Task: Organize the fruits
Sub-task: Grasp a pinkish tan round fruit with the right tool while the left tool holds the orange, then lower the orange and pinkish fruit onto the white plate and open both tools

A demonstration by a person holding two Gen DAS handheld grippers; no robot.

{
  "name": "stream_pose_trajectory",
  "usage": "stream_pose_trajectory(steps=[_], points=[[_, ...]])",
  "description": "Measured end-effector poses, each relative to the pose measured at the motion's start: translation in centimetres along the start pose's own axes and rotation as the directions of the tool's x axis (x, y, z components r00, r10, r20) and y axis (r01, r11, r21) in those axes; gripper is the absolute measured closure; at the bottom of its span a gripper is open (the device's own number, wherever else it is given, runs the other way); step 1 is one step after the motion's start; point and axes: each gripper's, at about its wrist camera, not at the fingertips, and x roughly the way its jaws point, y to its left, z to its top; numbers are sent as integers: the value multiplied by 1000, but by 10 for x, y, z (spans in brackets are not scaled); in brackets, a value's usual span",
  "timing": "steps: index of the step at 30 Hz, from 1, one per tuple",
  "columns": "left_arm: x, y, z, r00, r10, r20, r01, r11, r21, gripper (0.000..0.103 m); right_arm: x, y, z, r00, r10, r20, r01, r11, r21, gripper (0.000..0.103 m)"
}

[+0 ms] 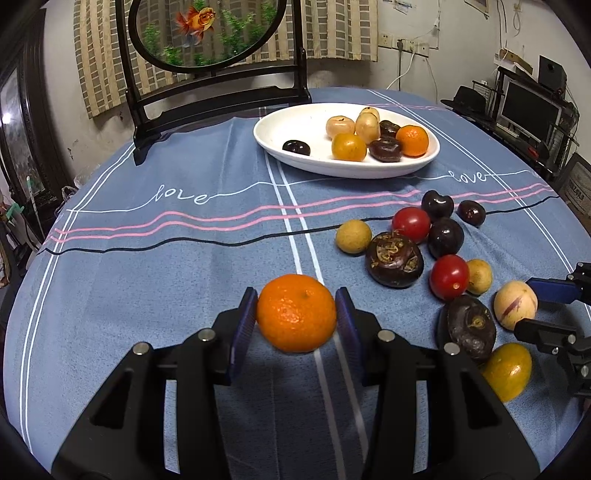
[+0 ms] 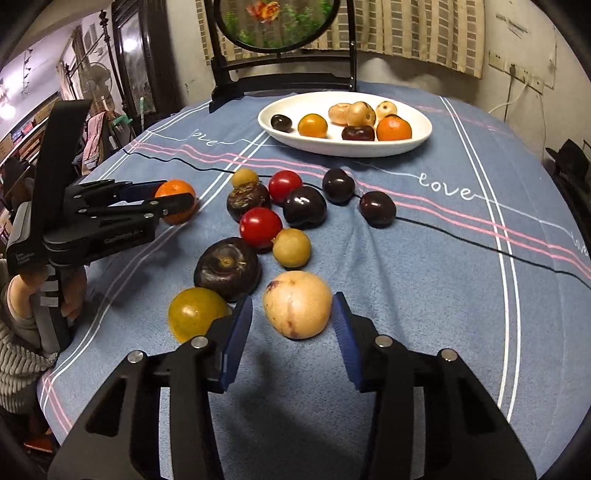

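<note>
My left gripper (image 1: 296,314) is shut on an orange tangerine (image 1: 296,313) and holds it just above the blue cloth; it also shows in the right wrist view (image 2: 176,201). My right gripper (image 2: 292,319) is open, its blue pads on either side of a pale cream fruit (image 2: 297,309) lying on the cloth, with small gaps on both sides. The same fruit shows in the left wrist view (image 1: 515,304). A white oval plate (image 1: 280,125) at the far side holds several fruits. Loose fruits lie in a cluster (image 2: 258,225) on the cloth.
A yellow fruit (image 2: 195,312) and a dark water chestnut (image 2: 227,267) sit close to my right gripper's left finger. A black-framed goldfish screen (image 1: 207,33) stands behind the plate. The table edge curves off left and right.
</note>
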Motion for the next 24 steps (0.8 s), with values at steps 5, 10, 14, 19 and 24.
stream_pose_trajectory(steps=[5, 10, 14, 19, 24], points=[[0, 0, 0, 1000, 2, 0, -2, 1000, 2, 59, 8, -4, -1, 999, 19, -37, -18, 1000, 21, 57], [0, 0, 0, 1000, -3, 0, 3, 1000, -2, 58, 11, -6, 0, 998, 43, -49, -41, 998, 41, 61], [-1, 0, -1, 1000, -5, 8, 5, 1000, -10, 59, 9, -10, 0, 996, 77, -38, -75, 995, 68, 62], [-4, 4, 1, 1000, 1, 29, 0, 1000, -25, 59, 1, -17, 1, 997, 82, 3, -82, 992, 101, 62], [-6, 5, 17, 999, -20, 38, 22, 999, -34, 59, -17, -33, 10, 991, 112, 71, -122, 978, 167, 62]])
